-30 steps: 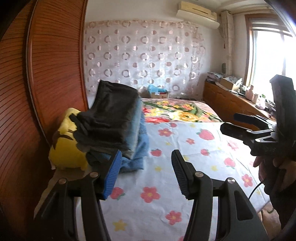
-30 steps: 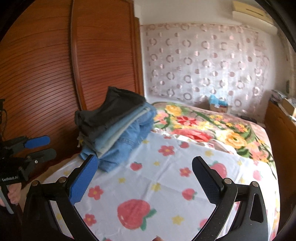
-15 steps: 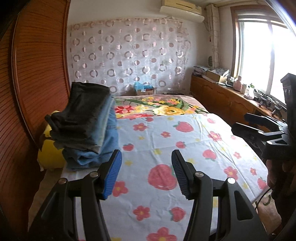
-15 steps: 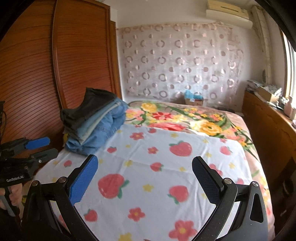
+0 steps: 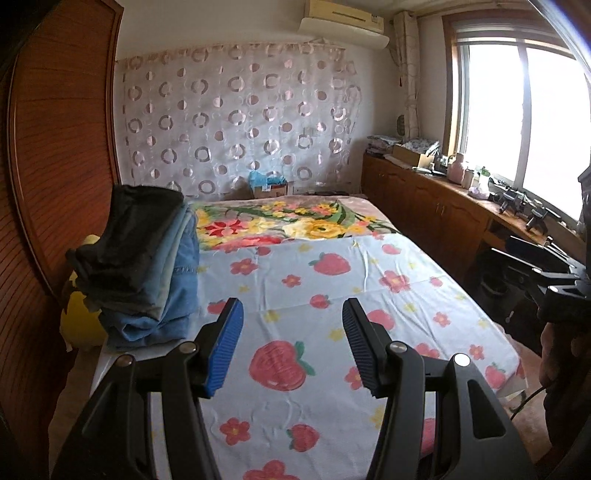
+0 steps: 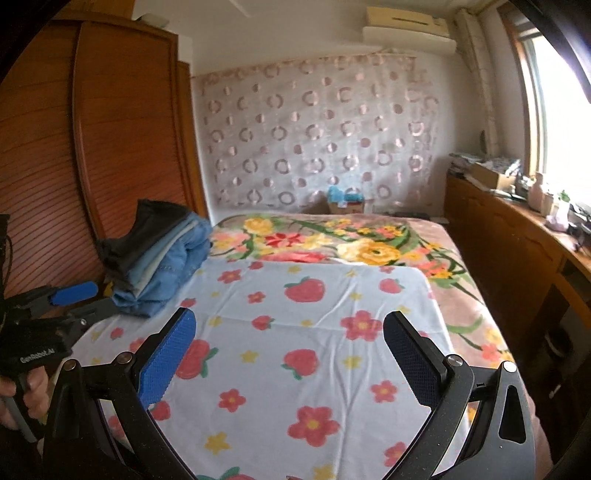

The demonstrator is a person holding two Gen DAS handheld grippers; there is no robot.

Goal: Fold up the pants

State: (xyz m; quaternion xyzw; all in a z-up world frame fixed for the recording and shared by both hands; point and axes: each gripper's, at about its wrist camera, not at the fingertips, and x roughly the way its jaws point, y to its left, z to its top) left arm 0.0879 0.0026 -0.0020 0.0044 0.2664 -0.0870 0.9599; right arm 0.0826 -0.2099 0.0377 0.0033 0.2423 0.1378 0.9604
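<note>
Grippers, left gripper (image 5: 291, 343) and right gripper (image 6: 290, 356), both released, empty; pull top pants off stack (image 5: 140, 258) by waistband, spread flat on sheet (image 5: 332, 295).

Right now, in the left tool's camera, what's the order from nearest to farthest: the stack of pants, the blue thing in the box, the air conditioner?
1. Stack of pants, left on the bed.
2. Blue thing in the box, past the bed's far end.
3. Air conditioner, high on the far wall.

Both the left tool (image 5: 291, 332) and the right tool (image 6: 290, 350) hover with jaws apart, gripping nothing.
</note>
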